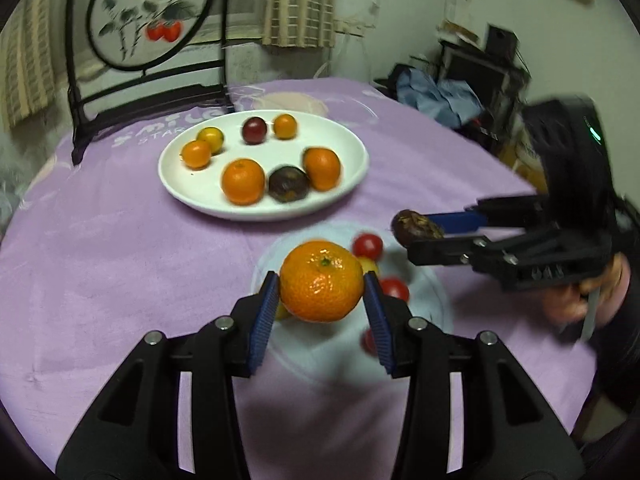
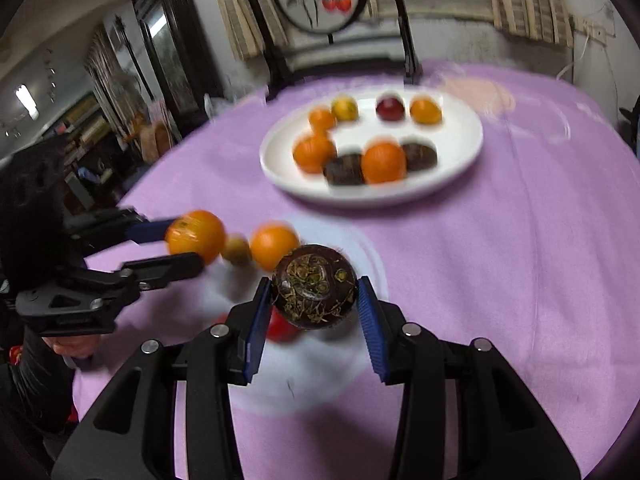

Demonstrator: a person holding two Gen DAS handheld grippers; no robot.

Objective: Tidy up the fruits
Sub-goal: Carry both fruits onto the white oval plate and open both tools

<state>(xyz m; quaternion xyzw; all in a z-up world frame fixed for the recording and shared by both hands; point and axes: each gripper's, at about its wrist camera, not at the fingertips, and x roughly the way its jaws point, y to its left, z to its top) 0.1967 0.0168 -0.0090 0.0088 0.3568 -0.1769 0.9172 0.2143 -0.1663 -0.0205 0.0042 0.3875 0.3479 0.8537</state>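
Note:
My left gripper (image 1: 322, 286) is shut on a large orange mandarin (image 1: 321, 280) and holds it above a clear glass plate (image 1: 432, 300). My right gripper (image 2: 314, 288) is shut on a dark brown round fruit (image 2: 315, 286), also above that glass plate (image 2: 372, 256). Each gripper shows in the other's view: the right one (image 1: 416, 236) with the dark fruit (image 1: 416, 227), the left one (image 2: 188, 248) with the mandarin (image 2: 196, 236). A white plate (image 1: 188, 184) farther back holds several oranges, small citrus, a red fruit and dark fruit.
The glass plate still holds red cherry tomatoes (image 1: 367, 245), a yellowish fruit (image 2: 237, 249) and an orange (image 2: 274, 245). The table wears a purple cloth (image 1: 100, 264). A black-framed round painted screen (image 1: 148, 12) stands at the table's far edge. Clutter lies beyond the right side.

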